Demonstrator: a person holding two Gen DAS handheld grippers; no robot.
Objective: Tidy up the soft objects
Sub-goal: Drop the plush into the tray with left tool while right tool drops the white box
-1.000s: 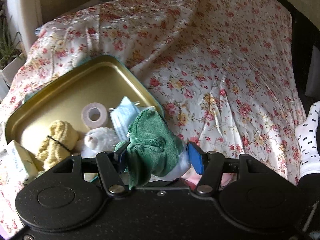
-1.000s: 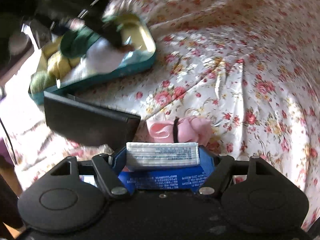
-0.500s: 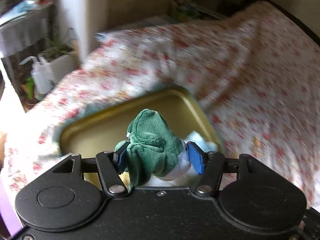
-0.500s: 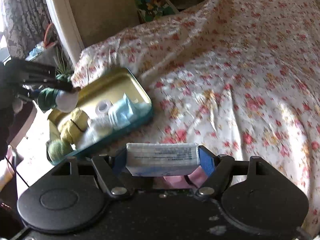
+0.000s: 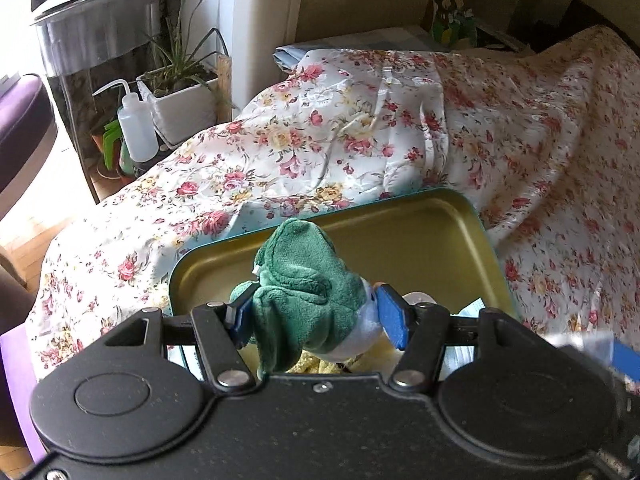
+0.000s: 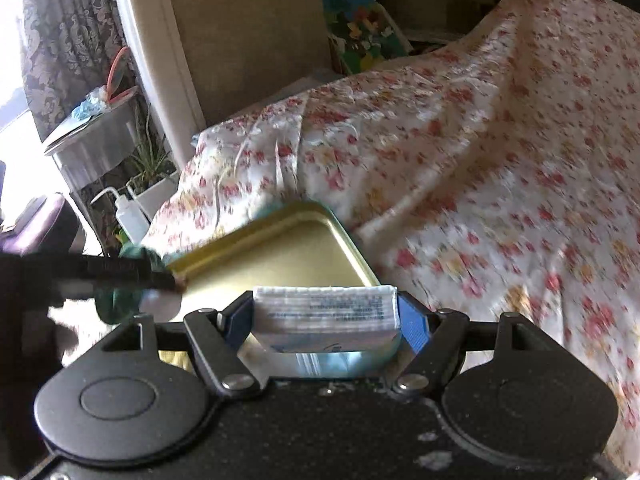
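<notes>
Floral bedspread (image 5: 360,152) bears a gold tin tray (image 5: 420,232) at lower centre; my left gripper (image 5: 316,314) clamps a green plush toy (image 5: 304,280) above it, my right gripper (image 6: 326,316) clamps a tissue pack (image 6: 326,308).

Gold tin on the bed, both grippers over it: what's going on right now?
A person is sorting soft items into the gold tin on the floral bedspread. The left gripper is clamped on a green plush toy above the tin's near end. The right gripper is clamped on a white tissue pack, also above the tin. Neither item has been released yet. The far half of the tin shows bare.
</notes>
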